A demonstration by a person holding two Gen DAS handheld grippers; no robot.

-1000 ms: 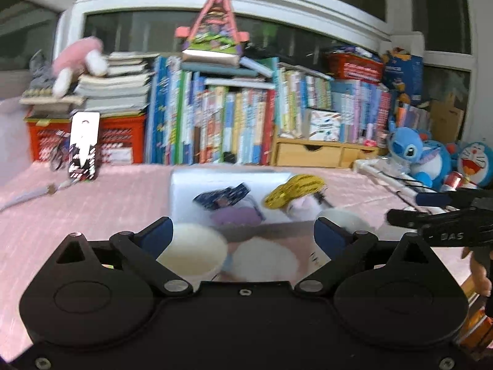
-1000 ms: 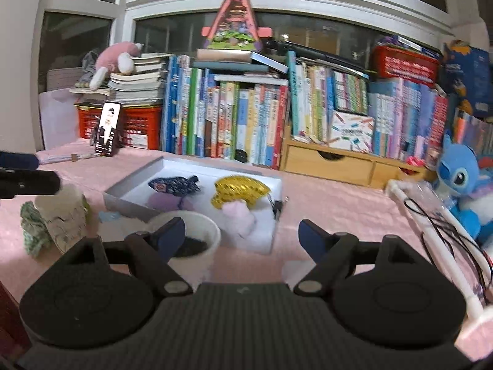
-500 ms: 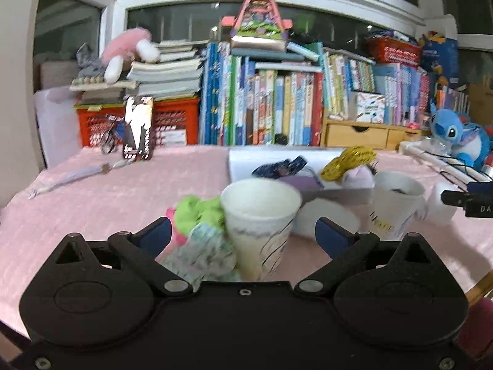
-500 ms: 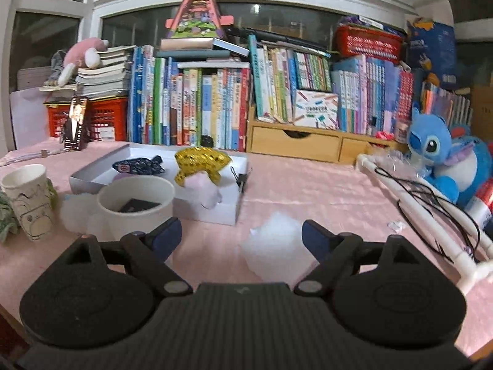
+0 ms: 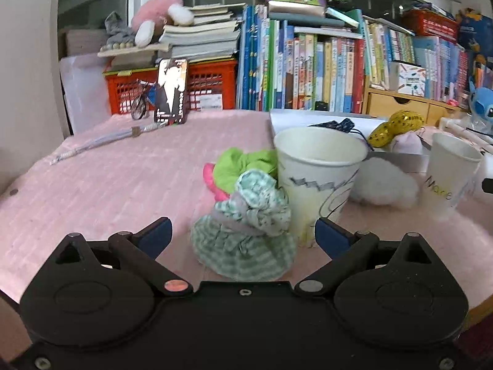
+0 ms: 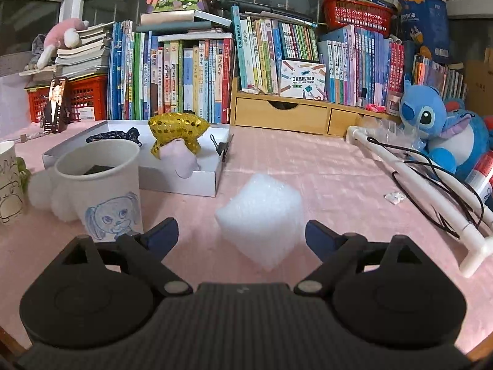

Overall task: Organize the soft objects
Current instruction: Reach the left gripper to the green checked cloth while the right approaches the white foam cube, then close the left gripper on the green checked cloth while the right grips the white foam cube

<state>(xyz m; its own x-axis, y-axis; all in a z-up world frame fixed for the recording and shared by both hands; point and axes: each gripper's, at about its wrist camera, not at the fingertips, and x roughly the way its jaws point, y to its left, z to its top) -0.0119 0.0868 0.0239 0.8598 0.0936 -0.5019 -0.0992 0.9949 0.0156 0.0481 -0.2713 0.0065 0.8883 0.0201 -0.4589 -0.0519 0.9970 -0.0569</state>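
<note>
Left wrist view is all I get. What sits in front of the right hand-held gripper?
Observer: A white bubble-wrap cube lies just ahead of the open right hand-held gripper, untouched.
Operator: The far paper cup, anything inside?
Observer: Yes, something dark and flat lies in that cup. I cannot tell what it is.
Operator: Anything to the right of the cube?
Observer: A white pipe lies across the table, with a blue plush toy behind it.
</note>
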